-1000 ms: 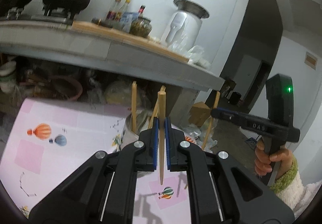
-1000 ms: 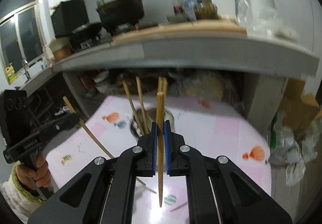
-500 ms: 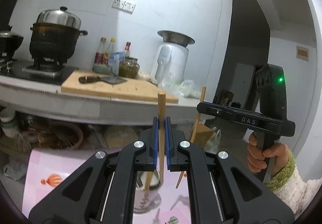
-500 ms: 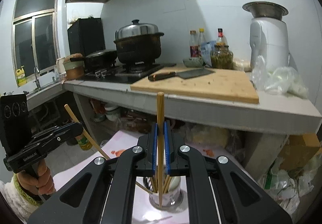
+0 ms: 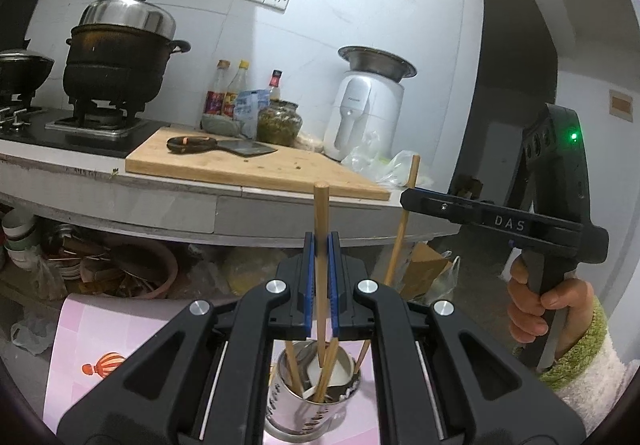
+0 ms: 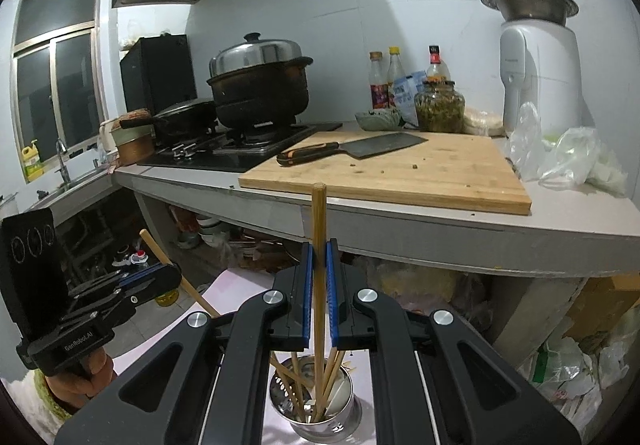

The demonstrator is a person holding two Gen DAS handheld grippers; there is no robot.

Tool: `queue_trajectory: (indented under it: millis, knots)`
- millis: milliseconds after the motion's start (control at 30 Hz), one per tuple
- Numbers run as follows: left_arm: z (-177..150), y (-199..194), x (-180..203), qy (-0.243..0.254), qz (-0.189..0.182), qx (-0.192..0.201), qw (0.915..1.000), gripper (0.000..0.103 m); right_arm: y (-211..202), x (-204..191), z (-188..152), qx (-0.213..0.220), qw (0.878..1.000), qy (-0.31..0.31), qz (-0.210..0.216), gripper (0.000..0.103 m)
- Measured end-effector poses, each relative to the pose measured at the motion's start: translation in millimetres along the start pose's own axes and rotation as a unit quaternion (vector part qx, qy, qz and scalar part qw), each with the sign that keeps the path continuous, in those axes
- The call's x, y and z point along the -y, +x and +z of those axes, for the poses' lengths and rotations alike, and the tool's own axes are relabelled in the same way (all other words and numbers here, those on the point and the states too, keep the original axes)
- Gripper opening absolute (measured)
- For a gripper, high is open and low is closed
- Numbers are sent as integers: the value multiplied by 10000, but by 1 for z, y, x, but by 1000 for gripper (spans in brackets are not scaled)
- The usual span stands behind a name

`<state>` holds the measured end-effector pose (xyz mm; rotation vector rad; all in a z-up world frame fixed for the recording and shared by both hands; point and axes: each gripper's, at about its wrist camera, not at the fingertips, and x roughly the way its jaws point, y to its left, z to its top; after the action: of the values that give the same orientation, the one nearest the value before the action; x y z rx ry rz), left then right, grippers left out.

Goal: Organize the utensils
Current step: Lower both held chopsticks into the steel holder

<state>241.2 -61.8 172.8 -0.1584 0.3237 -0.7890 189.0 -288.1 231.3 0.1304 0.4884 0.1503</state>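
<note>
left gripper [image 5: 321, 277]: blue pads closed tight on one wooden chopstick [image 5: 320, 229], held upright, top end poking above the jaws, lower end hanging down toward the metal utensil cup [image 5: 312, 401] directly below. whether the tip is inside the rim or just above it, cannot tell; the jaw frame hides that part.

right gripper [image 6: 319, 285]: same condition. pads pinched on a second chopstick [image 6: 319, 229], near vertical, its lower end running down over the mouth of the cup [image 6: 320, 401]. it appears among the sticks already standing there, but depth is unclear.

cross-check: each gripper shows in the other's view. in the left wrist view the right one [image 5: 408, 199] sits to the right, gripping its stick well up the shaft. in the right wrist view the left one [image 6: 176, 279] sits at lower left with its stick slanted.

cup contents: several chopsticks leaning inside, plus something pale, maybe a spoon; not certain. cup stands on a pink patterned tablecloth [image 5: 84, 341].

progress, judged: partly done. some utensils are in the cup; these two sticks are not released. remaining: lower both over the rim, open, let them drop. other loose utensils not visible in either view.

surroundings: counter beyond with cutting board [image 6: 400, 173], cleaver [image 6: 360, 149], lidded pot [image 6: 260, 85].
</note>
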Motion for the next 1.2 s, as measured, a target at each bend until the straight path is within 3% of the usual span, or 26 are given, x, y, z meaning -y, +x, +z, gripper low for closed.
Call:
queue_trajectory:
  millis: [800, 1200]
  knots:
    - [-51, 41, -21, -40, 64, -410, 9991, 6, 62, 9, -48, -562, 9982, 218, -5, 7]
    - [-49, 39, -18, -11, 20, -376, 9993, 5, 67, 10, -58, -654, 9975, 252, 21, 7]
